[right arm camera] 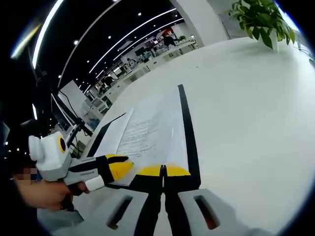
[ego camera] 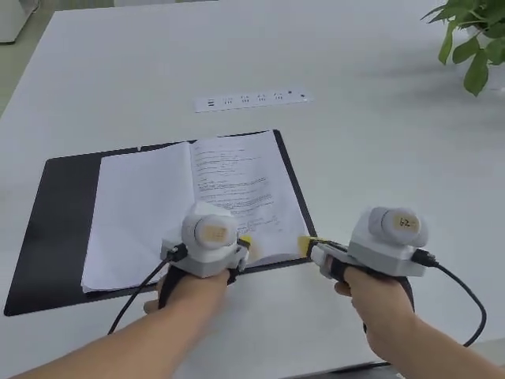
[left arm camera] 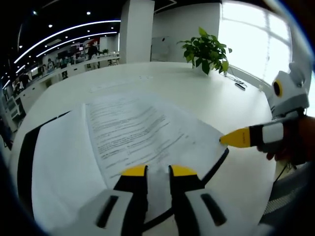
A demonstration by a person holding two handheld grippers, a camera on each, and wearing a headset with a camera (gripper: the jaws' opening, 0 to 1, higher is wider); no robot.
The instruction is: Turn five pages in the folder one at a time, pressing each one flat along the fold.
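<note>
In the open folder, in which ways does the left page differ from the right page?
The left page is blank, while the right page carries printed lines of text. Beside the left page a wide band of the black folder is bare, while beside the right page only a thin black strip shows. The left page's outer edge looks slanted in the head view; the right page's follows the cover's edge. Both pages are white and lie flat in the folder.

The white table (ego camera: 379,158) lies open from one to four o'clock of the folder (ego camera: 63,213), a wide lane for a reach. At twelve o'clock a power strip (ego camera: 252,99) lies flat, apart from the folder's far edge. A potted plant (ego camera: 473,39) overhangs the far corner at two o'clock. At five o'clock the left gripper (ego camera: 246,240) and right gripper (ego camera: 304,245) point tip to tip, with a narrow gap between them
</note>
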